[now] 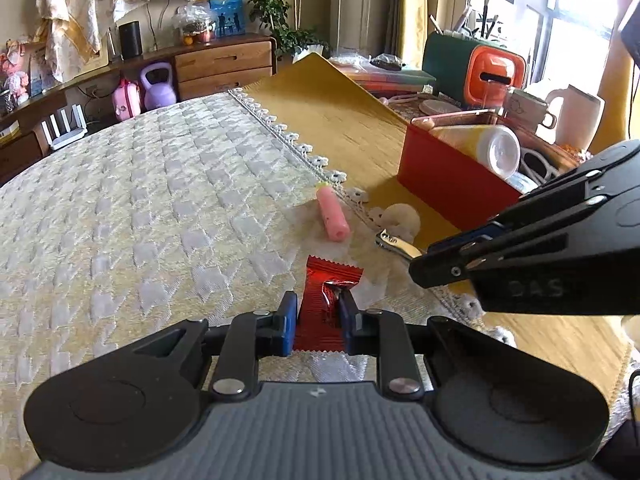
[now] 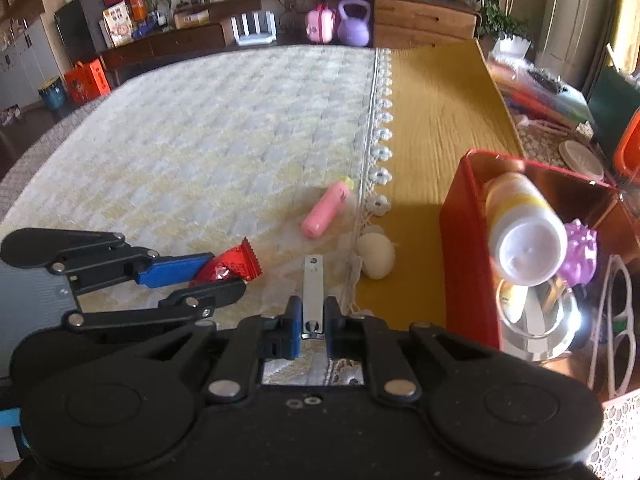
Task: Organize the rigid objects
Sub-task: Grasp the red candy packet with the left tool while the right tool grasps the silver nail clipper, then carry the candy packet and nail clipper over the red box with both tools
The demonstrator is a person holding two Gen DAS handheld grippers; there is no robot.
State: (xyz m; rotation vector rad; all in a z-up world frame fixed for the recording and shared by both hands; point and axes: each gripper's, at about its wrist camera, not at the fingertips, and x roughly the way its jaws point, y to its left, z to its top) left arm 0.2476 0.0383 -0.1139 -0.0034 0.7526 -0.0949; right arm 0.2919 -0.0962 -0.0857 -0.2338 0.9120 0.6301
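My left gripper (image 1: 318, 304) is shut on a red foil snack packet (image 1: 326, 304) lying on the quilted cloth; it also shows in the right wrist view (image 2: 230, 266). My right gripper (image 2: 312, 316) is shut on a silver nail clipper (image 2: 313, 284), whose tip shows in the left wrist view (image 1: 394, 242). A pink tube (image 1: 332, 216) (image 2: 324, 212) and a cream egg-shaped object (image 2: 376, 256) (image 1: 402, 218) lie just ahead. A red box (image 2: 468, 260) (image 1: 444, 184) to the right holds a yellow-and-white bottle (image 2: 520, 228), a purple spiky ball (image 2: 580, 254) and more.
The table has a white quilted cloth (image 2: 200, 140) and a mustard cloth (image 2: 436, 128) with a lace border. An orange-and-green appliance (image 1: 476, 68), mugs and clutter stand beyond the box. A sideboard with a purple kettlebell (image 2: 354, 22) is behind the table.
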